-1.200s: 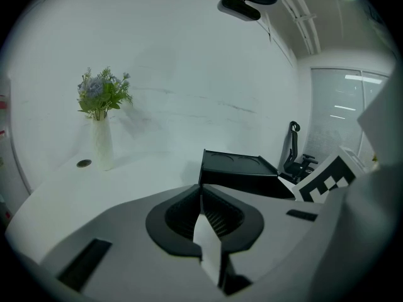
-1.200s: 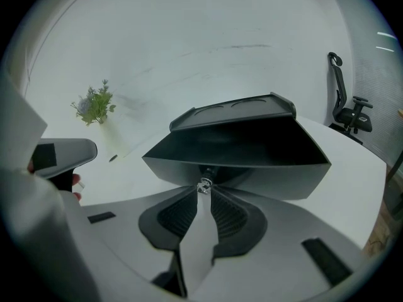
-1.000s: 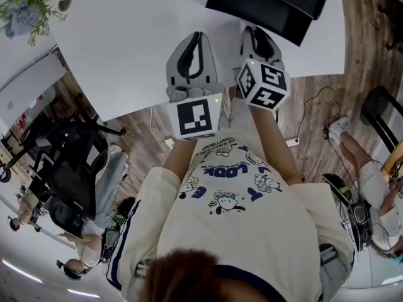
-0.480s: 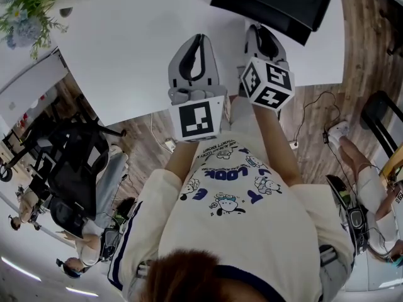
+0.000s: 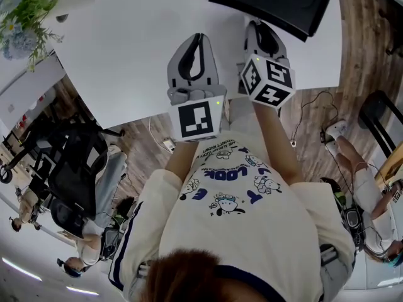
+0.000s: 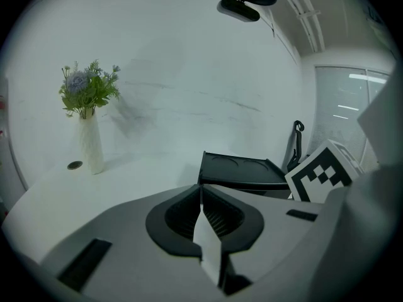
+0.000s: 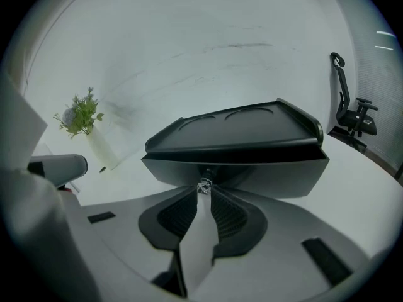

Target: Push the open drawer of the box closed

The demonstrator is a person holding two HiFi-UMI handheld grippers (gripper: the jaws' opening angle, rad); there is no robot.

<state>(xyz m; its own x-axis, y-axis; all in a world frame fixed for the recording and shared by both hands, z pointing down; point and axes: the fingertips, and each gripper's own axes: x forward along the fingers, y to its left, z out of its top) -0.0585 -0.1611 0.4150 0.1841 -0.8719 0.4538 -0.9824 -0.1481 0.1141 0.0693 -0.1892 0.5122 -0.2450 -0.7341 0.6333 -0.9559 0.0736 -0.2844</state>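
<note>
Head view crops the box [image 5: 271,2]; left hand-held gripper [image 6: 201,190] and right hand-held gripper [image 7: 203,195], at the knob [image 7: 203,186], are closed.

Office: swivel chair [image 5: 70,176], white desk [image 5: 126,49].

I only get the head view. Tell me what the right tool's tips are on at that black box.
Observer: The right tool has its jaws together, and their tips sit right at a small shiny knob on the drawer front of the black box. I cannot tell whether they pinch it.
Operator: Now report the left tool.
Observer: The left tool also has its jaws together, with nothing between them. It is clear of the box, which lies ahead and to the right of its tips.
</note>
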